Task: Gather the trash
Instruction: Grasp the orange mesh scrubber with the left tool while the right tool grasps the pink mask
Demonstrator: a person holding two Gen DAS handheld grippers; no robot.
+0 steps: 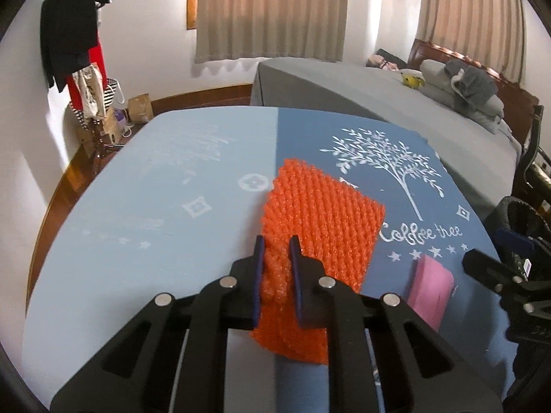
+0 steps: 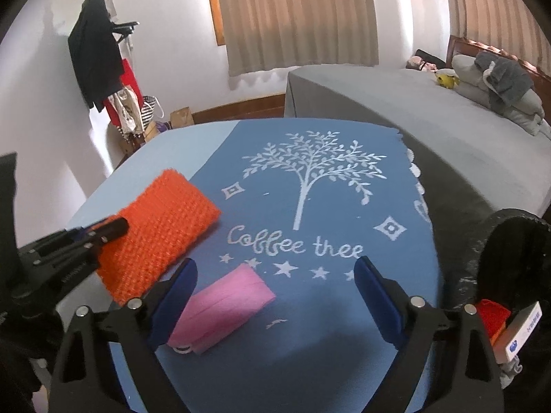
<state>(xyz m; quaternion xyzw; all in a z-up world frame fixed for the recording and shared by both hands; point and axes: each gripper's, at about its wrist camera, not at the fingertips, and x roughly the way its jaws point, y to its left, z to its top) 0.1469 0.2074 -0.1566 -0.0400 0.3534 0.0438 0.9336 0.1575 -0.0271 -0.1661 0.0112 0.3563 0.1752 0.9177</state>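
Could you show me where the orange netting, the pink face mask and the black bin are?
orange foam net [image 1: 320, 213], left wrist view, middle of its woven surface.
pink face mask [image 2: 224, 304], right wrist view, centre of its folded body.
black trash bin [image 2: 513, 241], right wrist view, its inner wall.

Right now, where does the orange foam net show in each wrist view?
Left wrist: orange foam net at centre, near end pinched in the left gripper.
Right wrist: it lies left of centre, near end under the left gripper.
Shared landmark: the "Coffee tree" lettering to its right.
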